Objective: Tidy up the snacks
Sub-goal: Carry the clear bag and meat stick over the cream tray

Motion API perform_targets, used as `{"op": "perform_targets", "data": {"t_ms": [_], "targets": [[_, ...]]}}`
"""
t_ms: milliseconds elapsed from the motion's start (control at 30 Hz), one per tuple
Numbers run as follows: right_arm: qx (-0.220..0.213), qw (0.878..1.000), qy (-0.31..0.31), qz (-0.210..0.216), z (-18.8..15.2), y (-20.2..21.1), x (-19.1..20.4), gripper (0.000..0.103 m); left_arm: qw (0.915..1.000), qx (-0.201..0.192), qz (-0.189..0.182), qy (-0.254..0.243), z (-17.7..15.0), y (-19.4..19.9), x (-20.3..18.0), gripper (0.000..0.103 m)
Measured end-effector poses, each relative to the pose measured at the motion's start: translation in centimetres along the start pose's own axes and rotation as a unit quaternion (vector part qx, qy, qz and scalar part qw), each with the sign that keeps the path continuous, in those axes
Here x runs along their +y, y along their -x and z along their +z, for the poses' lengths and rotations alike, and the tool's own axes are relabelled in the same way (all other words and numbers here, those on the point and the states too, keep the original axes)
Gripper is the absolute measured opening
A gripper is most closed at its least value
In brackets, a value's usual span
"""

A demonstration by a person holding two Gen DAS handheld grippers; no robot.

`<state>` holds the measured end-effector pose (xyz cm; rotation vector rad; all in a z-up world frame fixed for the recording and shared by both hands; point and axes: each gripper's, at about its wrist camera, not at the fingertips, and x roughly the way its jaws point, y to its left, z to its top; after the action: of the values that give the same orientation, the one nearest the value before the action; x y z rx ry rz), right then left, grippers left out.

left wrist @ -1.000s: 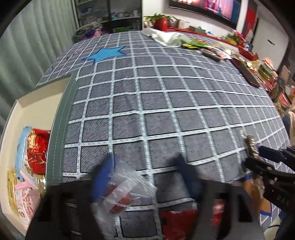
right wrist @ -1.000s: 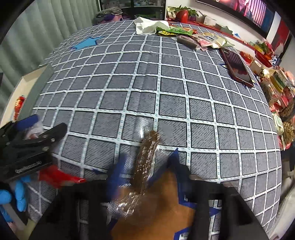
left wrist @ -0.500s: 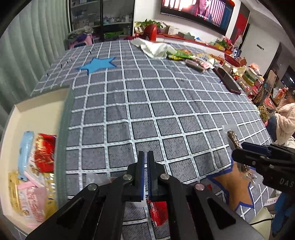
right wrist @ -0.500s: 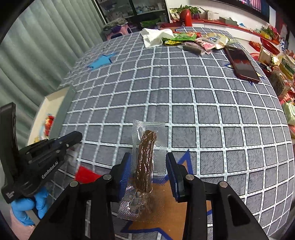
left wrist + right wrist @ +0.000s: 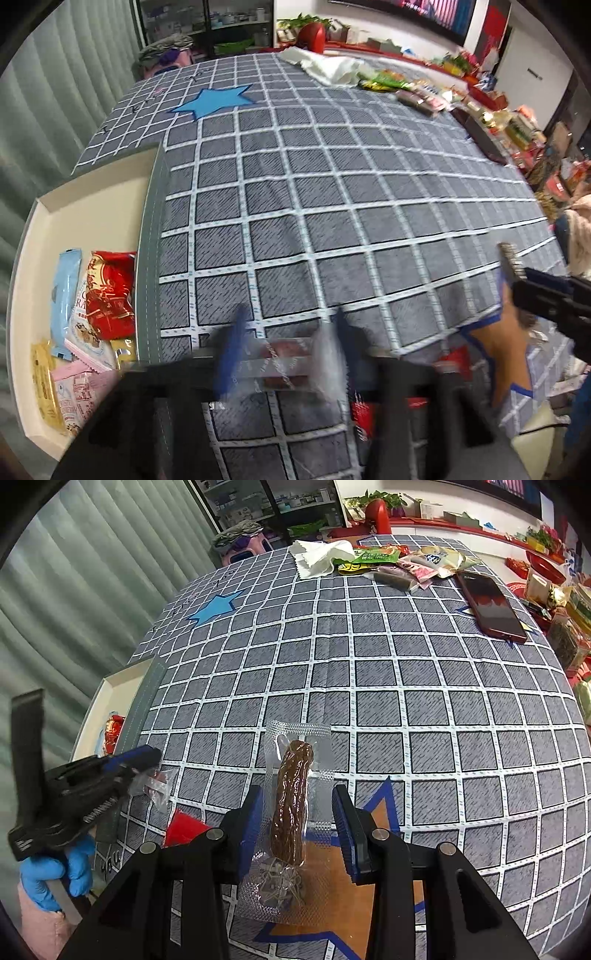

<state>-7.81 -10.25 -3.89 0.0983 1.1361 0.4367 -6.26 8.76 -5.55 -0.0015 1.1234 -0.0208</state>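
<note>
My left gripper [image 5: 288,354] is blurred; a clear packet with a dark red snack [image 5: 284,360] spans its fingers, and the right wrist view shows that packet [image 5: 155,784] pinched at the left gripper's tip [image 5: 144,764]. My right gripper [image 5: 299,827] has its jaws apart around a clear packet with a brown sausage [image 5: 291,805], which stands lifted above the checked cloth. A cream box [image 5: 92,206] at the left holds several snack packets, among them a red one [image 5: 110,295] and a light blue one [image 5: 64,295]. A red packet [image 5: 184,830] lies on the cloth between the grippers.
A pile of snack packets [image 5: 399,563] and a white cloth [image 5: 317,555] lie at the far edge. A dark red phone [image 5: 491,605] lies at the far right. More goods crowd the right side [image 5: 517,125]. A blue star [image 5: 214,101] marks the cloth.
My left gripper, shut half a second ago, now has its fingers spread with the clear red-snack packet between them. The right gripper has lifted the sausage packet higher.
</note>
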Motion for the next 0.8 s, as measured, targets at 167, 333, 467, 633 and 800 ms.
{"op": "perform_targets", "data": {"t_ms": [167, 333, 467, 633, 800], "targets": [[0.001, 1.000, 0.001, 0.005, -0.2, 0.0, 0.1, 0.040, 0.9996, 0.017, 0.018, -0.011, -0.6, -1.4, -0.6, 0.088], [0.002, 1.000, 0.000, 0.010, -0.3, -0.1, 0.2, 0.040, 0.9999, 0.010, 0.005, 0.002, -1.1, -1.3, -0.4, 0.080], [0.001, 1.000, 0.002, 0.014, -0.3, 0.0, 0.4, 0.040, 0.9998, -0.001, -0.014, -0.010, -1.7, -0.1, -1.0, 0.022], [-0.004, 1.000, 0.010, 0.017, -0.2, 0.5, 0.9, 0.040, 0.9988, -0.019, -0.043, 0.013, -2.1, 1.2, -0.8, 0.022], [-0.008, 1.000, 0.021, 0.018, 0.3, 0.9, 1.9, 0.040, 0.9968, -0.053, -0.055, 0.022, -1.8, 4.2, 0.1, 0.022]]}}
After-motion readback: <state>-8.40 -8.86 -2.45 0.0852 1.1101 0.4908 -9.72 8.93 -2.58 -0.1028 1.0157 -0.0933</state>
